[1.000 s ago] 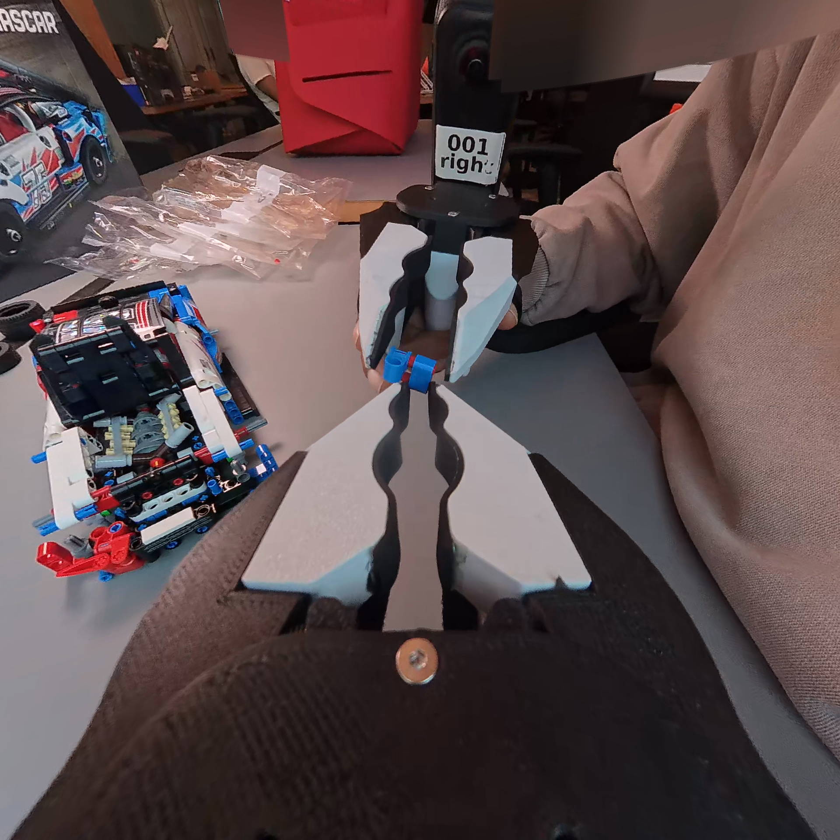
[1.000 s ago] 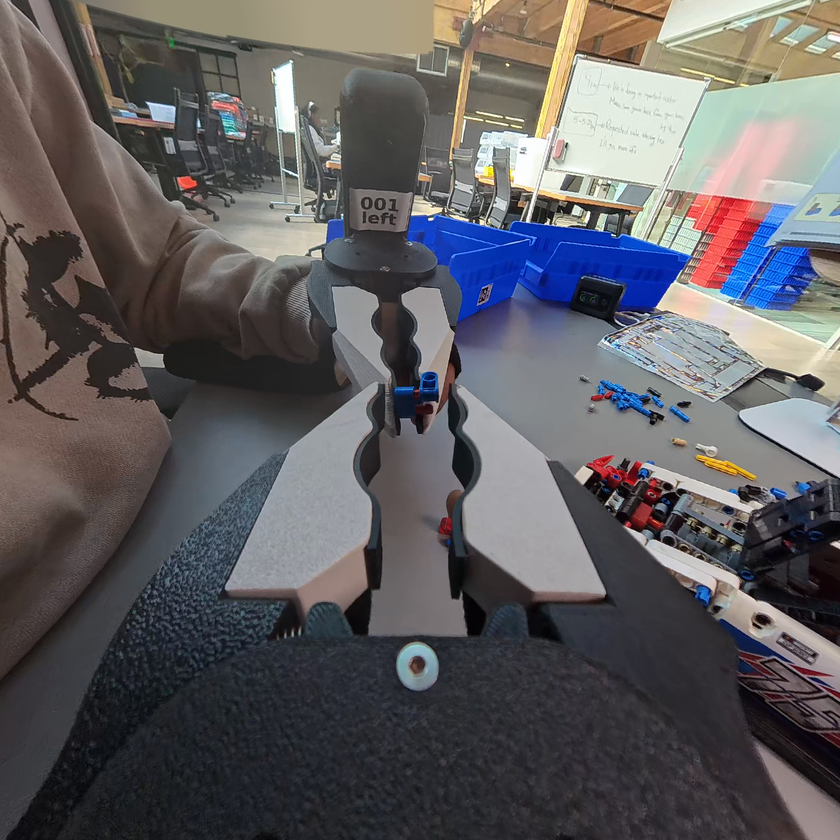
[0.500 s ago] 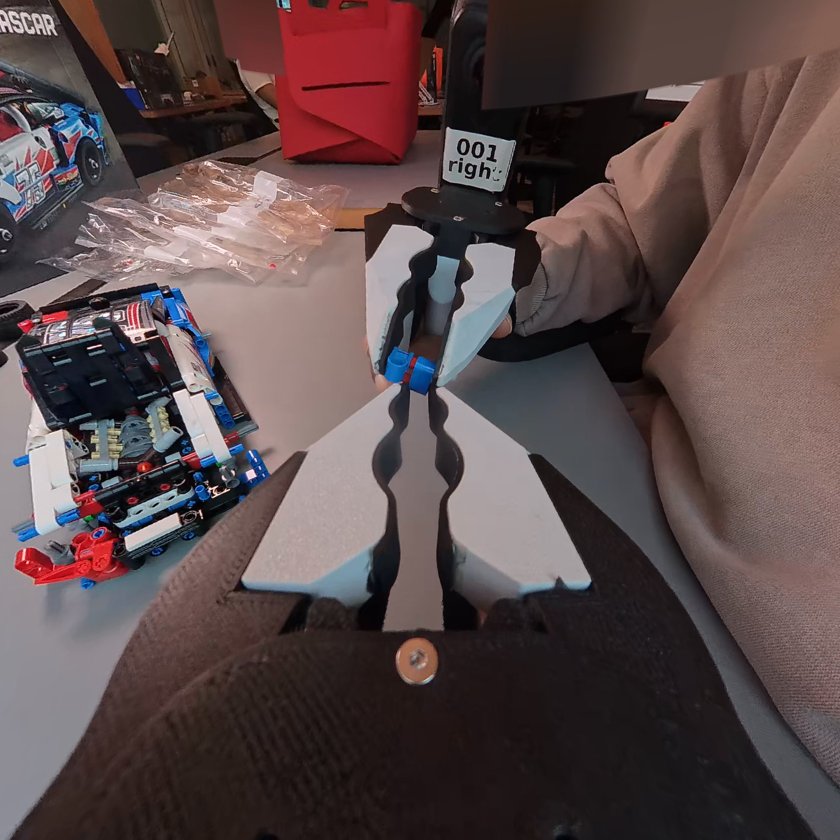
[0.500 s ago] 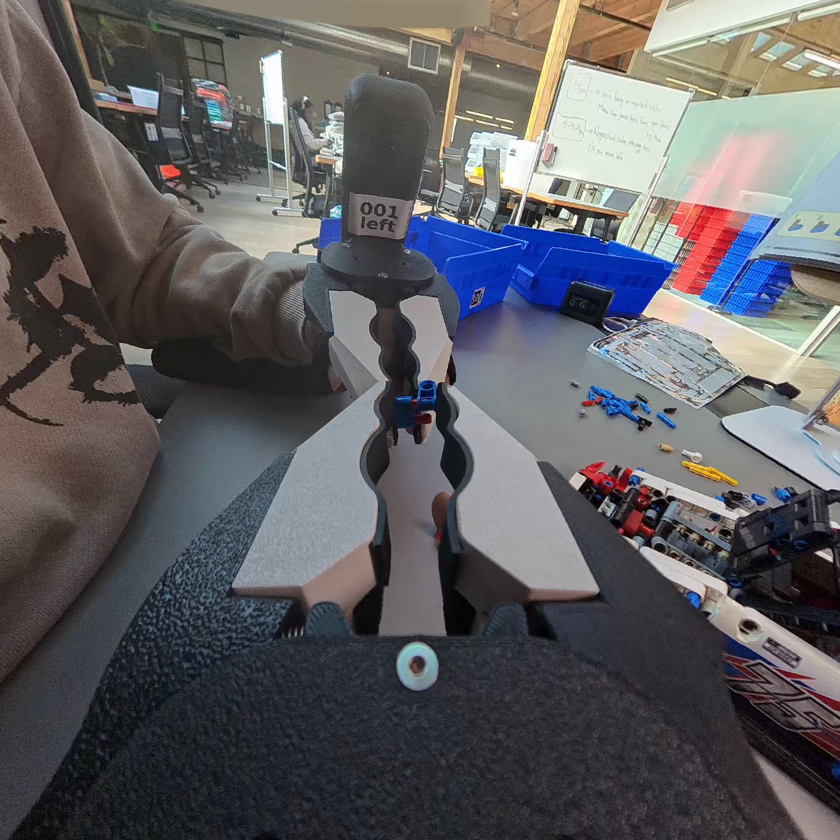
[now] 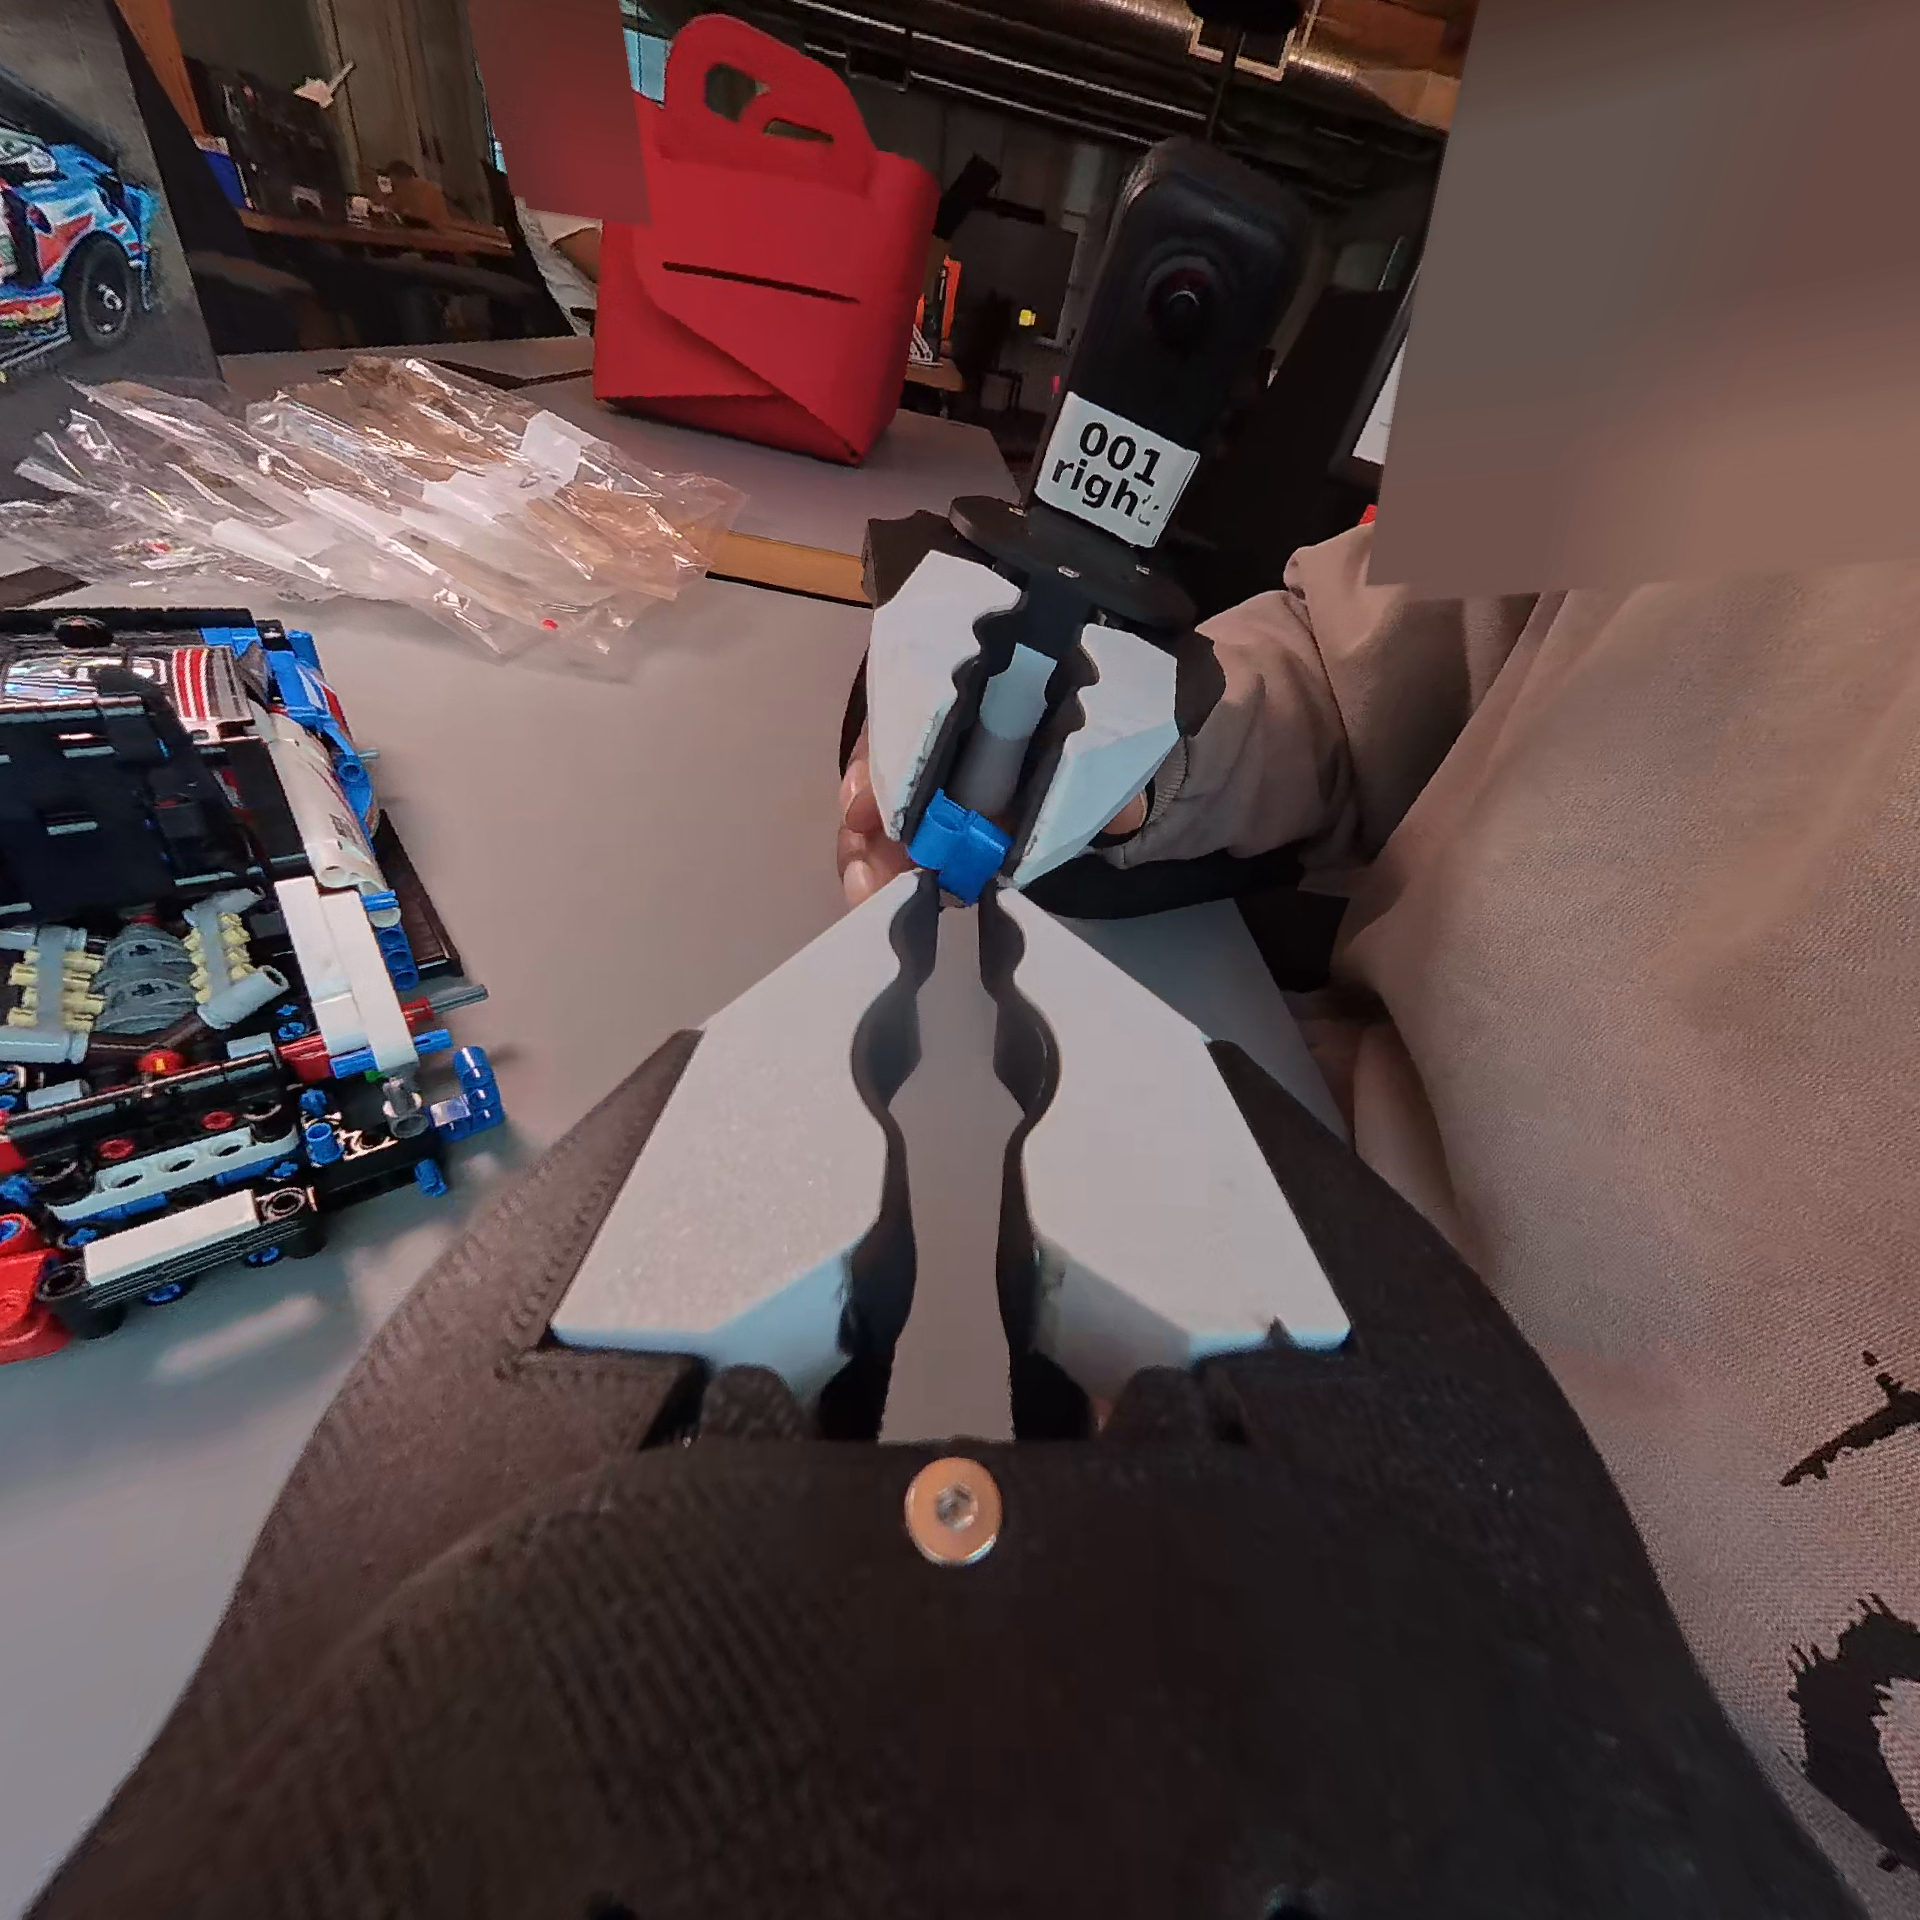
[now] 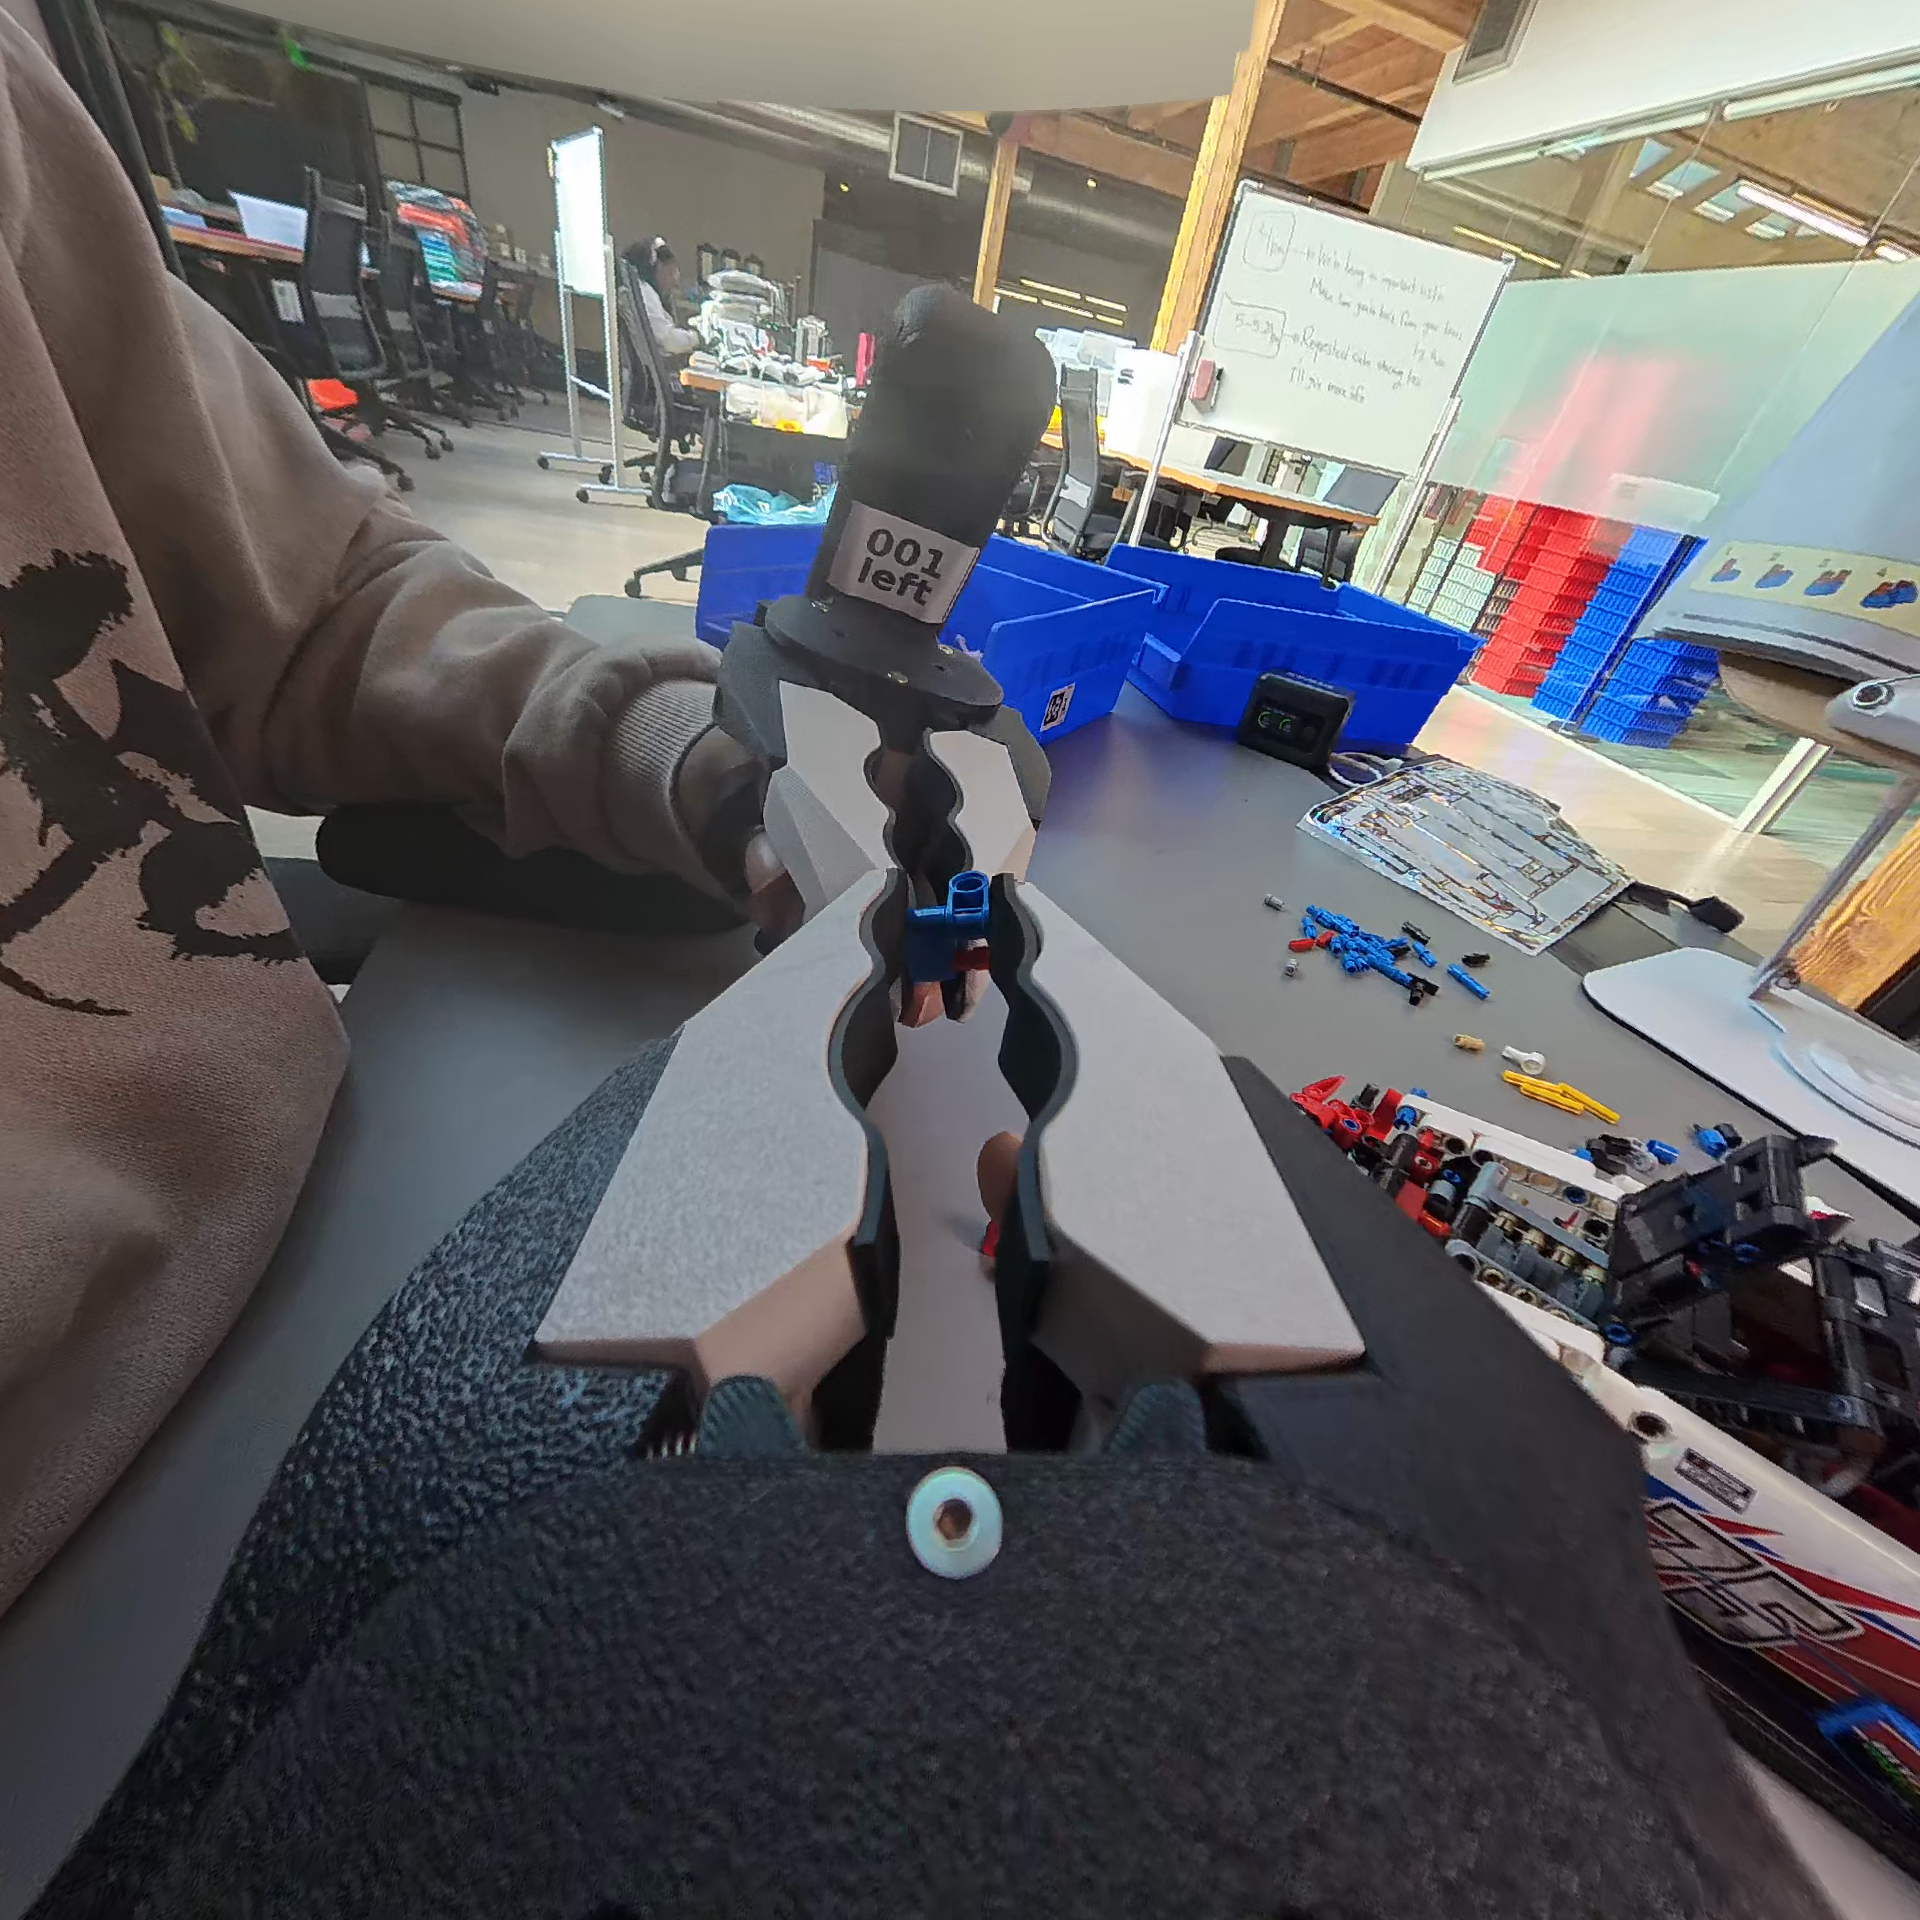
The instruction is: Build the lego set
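A small blue Lego connector with a red pin [image 5: 956, 840] is held in the air between the two grippers, which face each other tip to tip. My left gripper [image 5: 951, 899] is shut on its near end. My right gripper [image 6: 945, 888] is closed around the blue connector [image 6: 961, 909] from the other side. The right gripper also shows in the left wrist view [image 5: 956, 862], and the left gripper in the right wrist view [image 6: 935, 987]. The part-built Lego race car [image 5: 187, 987] lies on the grey table; it also shows in the right wrist view [image 6: 1662, 1247].
Clear plastic bags [image 5: 364, 499] and a red bag [image 5: 758, 301] lie behind the car. Loose blue pins [image 6: 1361, 951], yellow pieces [image 6: 1558, 1091], a sticker sheet [image 6: 1455, 862], blue bins [image 6: 1299, 644] and a white stand base [image 6: 1714, 1029] are on the table. The person's beige sleeve [image 5: 1558, 935] is close. The part-built Lego race car [image 5: 187, 987] is about equally far from each gripper, around 20 cm.
My right gripper's jaws have narrowed from wide open to closed around the blue connector. Both grippers have shifted a little; the left gripper has kept its hold.
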{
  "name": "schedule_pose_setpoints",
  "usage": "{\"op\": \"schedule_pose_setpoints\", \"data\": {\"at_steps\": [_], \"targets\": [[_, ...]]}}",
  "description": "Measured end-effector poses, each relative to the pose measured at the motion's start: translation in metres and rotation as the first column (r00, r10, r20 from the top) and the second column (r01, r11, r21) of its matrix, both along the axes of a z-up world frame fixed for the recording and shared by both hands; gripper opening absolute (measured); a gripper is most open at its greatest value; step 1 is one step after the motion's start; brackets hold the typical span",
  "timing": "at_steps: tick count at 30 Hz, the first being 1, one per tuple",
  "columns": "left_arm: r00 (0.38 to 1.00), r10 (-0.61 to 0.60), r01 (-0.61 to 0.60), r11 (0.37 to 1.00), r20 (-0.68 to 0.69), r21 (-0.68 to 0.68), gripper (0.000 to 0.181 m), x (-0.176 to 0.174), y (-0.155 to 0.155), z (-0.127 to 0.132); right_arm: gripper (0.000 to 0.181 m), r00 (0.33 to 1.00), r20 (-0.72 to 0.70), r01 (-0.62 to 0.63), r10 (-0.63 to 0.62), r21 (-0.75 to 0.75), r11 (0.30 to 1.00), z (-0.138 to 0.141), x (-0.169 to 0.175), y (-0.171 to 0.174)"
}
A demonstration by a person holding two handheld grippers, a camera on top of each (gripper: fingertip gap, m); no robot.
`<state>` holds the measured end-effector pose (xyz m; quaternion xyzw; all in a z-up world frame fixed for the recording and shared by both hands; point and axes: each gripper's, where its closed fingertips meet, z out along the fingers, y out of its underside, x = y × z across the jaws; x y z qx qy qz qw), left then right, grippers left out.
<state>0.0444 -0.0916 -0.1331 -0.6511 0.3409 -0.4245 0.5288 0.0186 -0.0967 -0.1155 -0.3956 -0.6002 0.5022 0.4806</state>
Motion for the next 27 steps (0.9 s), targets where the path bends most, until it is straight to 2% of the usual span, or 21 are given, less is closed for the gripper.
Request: {"op": "schedule_pose_setpoints", "data": {"at_steps": [6, 11, 16, 18, 21, 24, 27], "targets": [[1.0, 0.015, -0.015, 1.0, -0.012, 0.025, 0.005, -0.002, 0.002, 0.0, 0.013, 1.0, -0.004, -0.009, 0.009, -0.046, 0.999, 0.001, -0.002, 0.001], [0.999, -0.014, 0.012, 0.997, 0.029, 0.07, 0.006, -0.003, -0.003, 0.009, 0.019, 0.993, -0.077, -0.096, 0.084, -0.164, 0.982, 0.013, 0.004, 0.001], [0.999, -0.029, 0.025, 0.995, 0.035, 0.092, 0.006, -0.005, -0.006, 0.01, 0.028, 0.987, -0.036, -0.16, 0.156, -0.213, 0.964, 0.007, 0.006, -0.003], [0.999, -0.04, 0.038, 0.995, 0.02, 0.097, 0.006, -0.002, -0.007, 0.008, 0.02, 0.986, -0.013, -0.167, 0.168, -0.206, 0.964, 0.003, 0.004, -0.009], [1.0, -0.019, 0.018, 0.996, 0.002, 0.089, 0.006, -0.002, -0.004, 0.004, 0.015, 0.991, 0.013, -0.129, 0.134, -0.193, 0.973, -0.001, 0.002, -0.004], [0.999, 0.032, -0.031, 0.998, -0.006, 0.05, 0.006, -0.009, 0.005, 0.0, 0.016, 0.999, 0.009, -0.042, 0.044, -0.127, 0.991, 0.0, 0.0, 0.009], [0.995, 0.088, -0.088, 0.996, 0.048, -0.006, 0.015, -0.024, 0.016, 0.004, 0.016, 0.99, 0.041, 0.13, -0.134, 0.081, 0.988, -0.009, -0.003, 0.031]]}}
